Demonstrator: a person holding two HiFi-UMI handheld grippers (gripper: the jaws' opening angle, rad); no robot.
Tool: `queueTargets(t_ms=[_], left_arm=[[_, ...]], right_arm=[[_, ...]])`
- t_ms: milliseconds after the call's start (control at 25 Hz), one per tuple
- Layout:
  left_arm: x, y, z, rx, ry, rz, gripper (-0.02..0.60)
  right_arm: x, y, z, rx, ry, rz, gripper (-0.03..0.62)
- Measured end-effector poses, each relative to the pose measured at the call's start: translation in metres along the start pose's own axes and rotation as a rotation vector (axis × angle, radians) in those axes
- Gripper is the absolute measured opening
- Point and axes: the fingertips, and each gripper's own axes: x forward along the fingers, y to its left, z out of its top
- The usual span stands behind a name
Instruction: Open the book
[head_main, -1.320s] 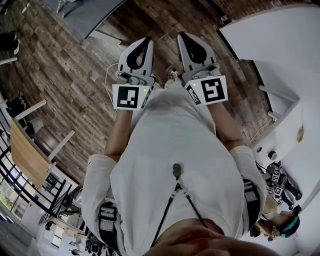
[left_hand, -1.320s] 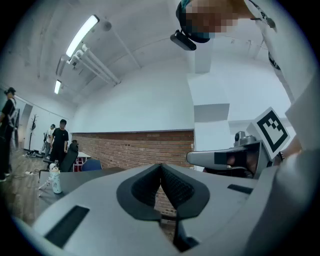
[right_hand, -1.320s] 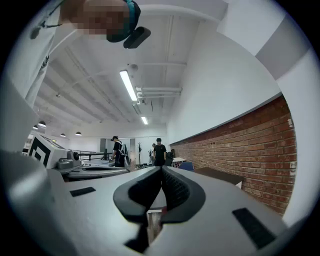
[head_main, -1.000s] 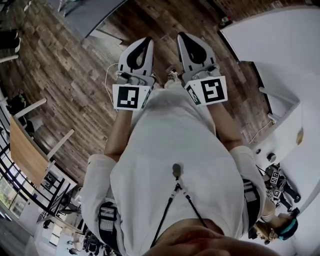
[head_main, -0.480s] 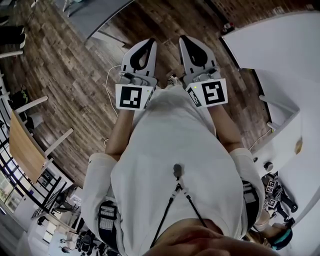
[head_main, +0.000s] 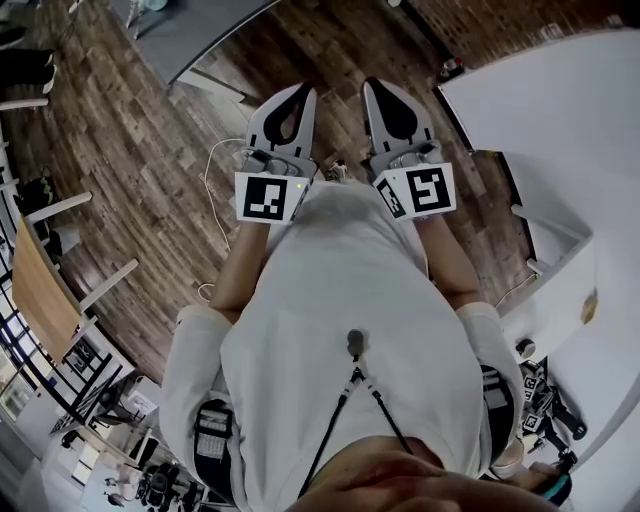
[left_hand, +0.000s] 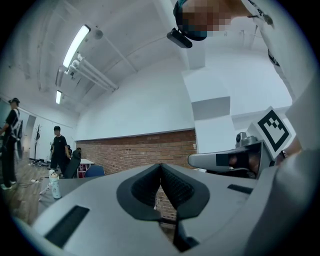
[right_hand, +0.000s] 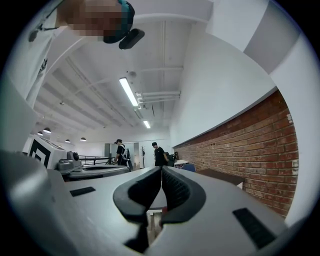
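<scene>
head view: left hand-held gripper (head_main: 302, 90), right hand-held gripper (head_main: 372, 84), jaws together, over wood floor (head_main: 130, 140)

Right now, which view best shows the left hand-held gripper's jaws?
Left gripper view: it looks straight along the left hand-held gripper, pads together, nothing between. Head view shows it from above. Right gripper view catches only its side.

We hold the left gripper (head_main: 298, 92) and the right gripper (head_main: 374, 88) side by side in front of our chest (head_main: 340, 290), above the floor (head_main: 130, 140). A table (head_main: 560, 100) lies to our right, a desk (head_main: 40, 290) to our left. A brick wall (left_hand: 130, 155) stands ahead, with people (left_hand: 59, 147) to its left.
</scene>
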Motion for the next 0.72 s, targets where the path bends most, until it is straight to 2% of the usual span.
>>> queueTargets(t_ms=[440, 720], left_arm=[[0.016, 0.011, -0.006, -0.024, 0.005, 0.017, 0.021], [0.049, 0.032, -0.011, -0.033, -0.022, 0.009, 0.021]], right_arm=[[0.021, -0.005, -0.008, -0.005, 0.042, 0.028, 0.037], [0.05, -0.03, -0.014, -0.025, 0.043, -0.002, 0.037]])
